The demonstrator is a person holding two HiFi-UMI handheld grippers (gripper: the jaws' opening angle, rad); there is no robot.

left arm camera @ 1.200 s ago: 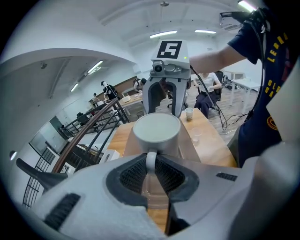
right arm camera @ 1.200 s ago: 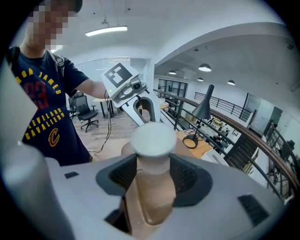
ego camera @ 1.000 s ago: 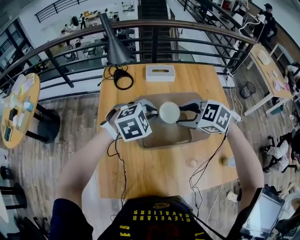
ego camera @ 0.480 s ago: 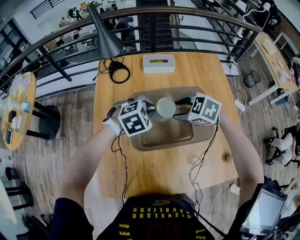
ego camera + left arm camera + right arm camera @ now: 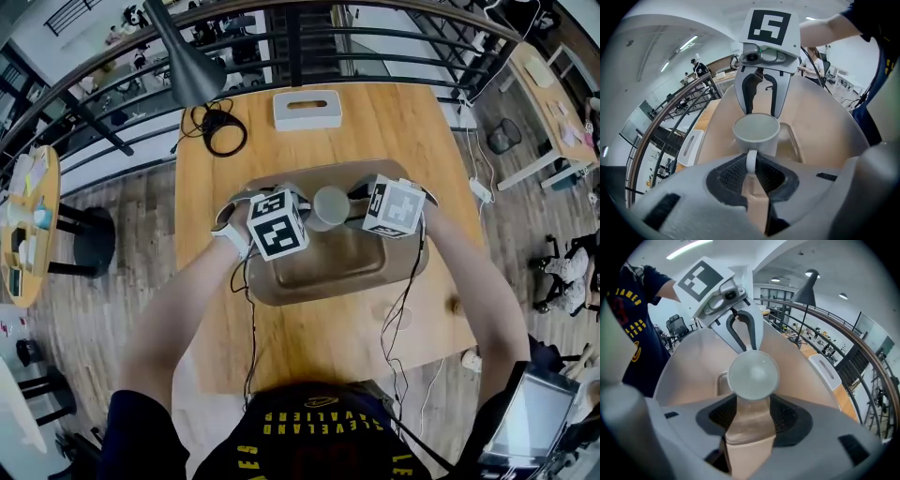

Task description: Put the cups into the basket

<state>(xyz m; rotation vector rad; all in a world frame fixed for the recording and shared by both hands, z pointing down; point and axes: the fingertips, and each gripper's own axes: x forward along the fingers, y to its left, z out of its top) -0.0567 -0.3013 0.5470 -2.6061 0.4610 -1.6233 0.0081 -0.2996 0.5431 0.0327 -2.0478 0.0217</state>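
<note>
A: Where's the cup (image 5: pixel 331 204)?
B: Upright, mouth up, over the basket (image 5: pixel 319 277), handle pointing left. The left gripper (image 5: pixel 751 174) pinches the handle; the right gripper (image 5: pixel 753 404) clasps the body wide. The shirt (image 5: pixel 309 422) reads "Cavaliers".

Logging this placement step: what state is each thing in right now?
mug: upright, empty, held over the basket.
basket: on the table, no other cup visible inside.
left gripper: shut on the mug's handle.
right gripper: closed around the mug's body.
</note>
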